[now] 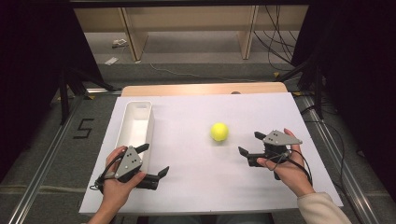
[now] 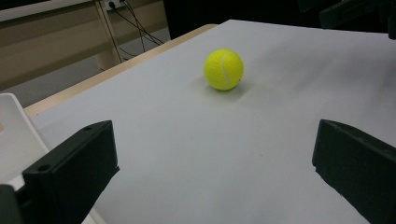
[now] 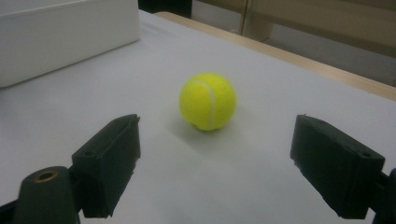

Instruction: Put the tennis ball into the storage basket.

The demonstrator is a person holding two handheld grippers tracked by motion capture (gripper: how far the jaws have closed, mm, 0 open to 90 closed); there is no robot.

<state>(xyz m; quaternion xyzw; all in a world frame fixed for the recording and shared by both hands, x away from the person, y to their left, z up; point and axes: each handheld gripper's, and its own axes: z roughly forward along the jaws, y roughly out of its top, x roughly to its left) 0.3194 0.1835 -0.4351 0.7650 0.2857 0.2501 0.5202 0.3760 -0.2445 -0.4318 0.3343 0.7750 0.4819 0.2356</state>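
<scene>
A yellow tennis ball rests on the white board, right of centre. My right gripper stands open just to the ball's right, its jaws pointing toward it and a small gap away. In the right gripper view the ball lies ahead of the spread jaws, not between them. My left gripper is open at the front left, beside the near end of a long white tray. In the left gripper view the ball sits far ahead, and nothing is between the jaws.
The empty tray runs along the board's left edge, with its wall behind the ball in the right gripper view. The wooden table edge lies at the back, with wooden shelving and floor cables beyond it. Metal rails flank the table.
</scene>
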